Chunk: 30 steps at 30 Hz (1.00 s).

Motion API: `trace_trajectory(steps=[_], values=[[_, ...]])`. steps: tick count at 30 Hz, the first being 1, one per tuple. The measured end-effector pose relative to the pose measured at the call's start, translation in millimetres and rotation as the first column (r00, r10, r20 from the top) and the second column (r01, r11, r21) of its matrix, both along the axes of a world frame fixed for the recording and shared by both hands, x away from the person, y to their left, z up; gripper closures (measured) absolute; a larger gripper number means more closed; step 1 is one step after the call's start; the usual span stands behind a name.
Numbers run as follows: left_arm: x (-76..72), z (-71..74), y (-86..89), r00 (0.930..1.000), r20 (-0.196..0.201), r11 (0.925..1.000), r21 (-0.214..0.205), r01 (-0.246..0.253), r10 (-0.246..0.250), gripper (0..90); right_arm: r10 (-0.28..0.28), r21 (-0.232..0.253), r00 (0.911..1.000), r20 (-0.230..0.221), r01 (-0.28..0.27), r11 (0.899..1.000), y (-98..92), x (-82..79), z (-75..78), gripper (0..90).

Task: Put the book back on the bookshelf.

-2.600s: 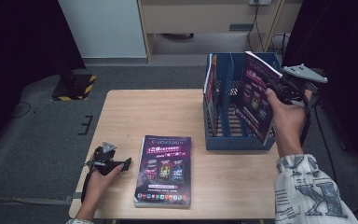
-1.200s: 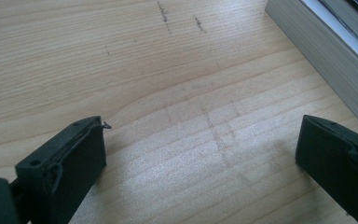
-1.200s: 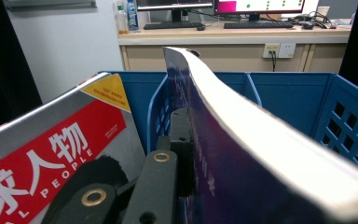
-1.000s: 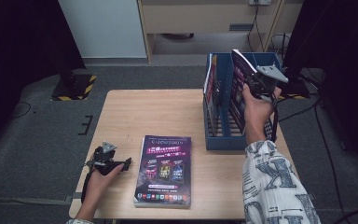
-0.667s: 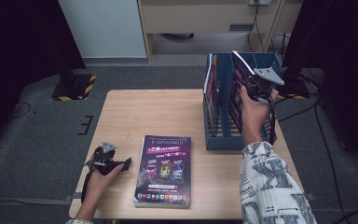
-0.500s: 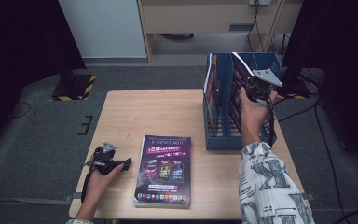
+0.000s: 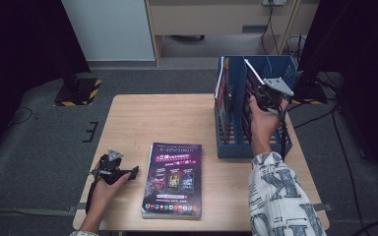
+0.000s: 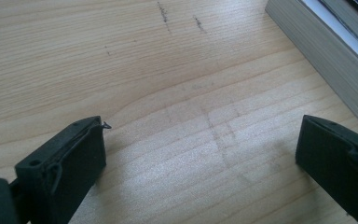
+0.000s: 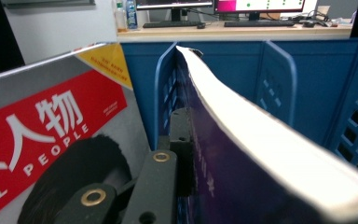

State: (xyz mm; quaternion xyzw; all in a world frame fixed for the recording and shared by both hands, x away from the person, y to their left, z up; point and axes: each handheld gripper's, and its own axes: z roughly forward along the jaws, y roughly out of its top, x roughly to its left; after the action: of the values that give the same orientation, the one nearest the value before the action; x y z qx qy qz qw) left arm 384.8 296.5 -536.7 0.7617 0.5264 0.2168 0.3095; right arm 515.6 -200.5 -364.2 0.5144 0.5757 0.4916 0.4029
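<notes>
Pale wood tabletop (image 7: 177,123) carries a blue file rack (image 7: 226,132) at three o'clock. Clamped on a purple book (image 9: 242,154), the right gripper (image 7: 263,96) holds it upright over a middle slot, long edge running toward twelve, slot directly beneath. One slot over stands a magazine (image 9: 51,130) reading "PEOPLE". At seven o'clock the left gripper (image 7: 128,172) rests with jaws apart, empty, beside a flat book (image 7: 173,179).
</notes>
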Motion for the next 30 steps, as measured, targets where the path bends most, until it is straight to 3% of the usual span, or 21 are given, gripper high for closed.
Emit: trace_trajectory(steps=[5,7,13,24,30], values=[[0.0,0.0,0.0,1.0000,0.000,1.0000,0.000,0.000,0.000,0.6,0.016,-0.014,0.9999,-0.007,-0.016,1.000,-1.6,-4.3,-4.8,81.9],[0.0,0.0,-0.1,1.0000,0.000,1.0000,0.000,0.000,0.000,0.6,0.025,0.005,0.9996,-0.009,-0.025,1.000,-3.3,-6.3,-5.4,81.8],[0.0,0.0,-0.1,1.0000,0.000,1.0000,0.001,-0.001,0.001,0.6,0.063,-0.024,0.9978,-0.024,-0.063,0.998,-0.8,-9.4,-7.0,81.0],[0.0,0.0,-0.1,1.0000,0.000,1.0000,0.001,-0.001,0.001,0.6,0.084,-0.058,0.9961,-0.028,-0.086,0.995,-1.7,-8.6,-5.4,81.9],[0.0,0.0,-0.1,1.0000,0.000,1.0000,0.000,-0.001,0.001,0.6,0.094,-0.050,0.9953,-0.024,-0.095,0.994,-2.7,-8.9,-4.5,82.1]])
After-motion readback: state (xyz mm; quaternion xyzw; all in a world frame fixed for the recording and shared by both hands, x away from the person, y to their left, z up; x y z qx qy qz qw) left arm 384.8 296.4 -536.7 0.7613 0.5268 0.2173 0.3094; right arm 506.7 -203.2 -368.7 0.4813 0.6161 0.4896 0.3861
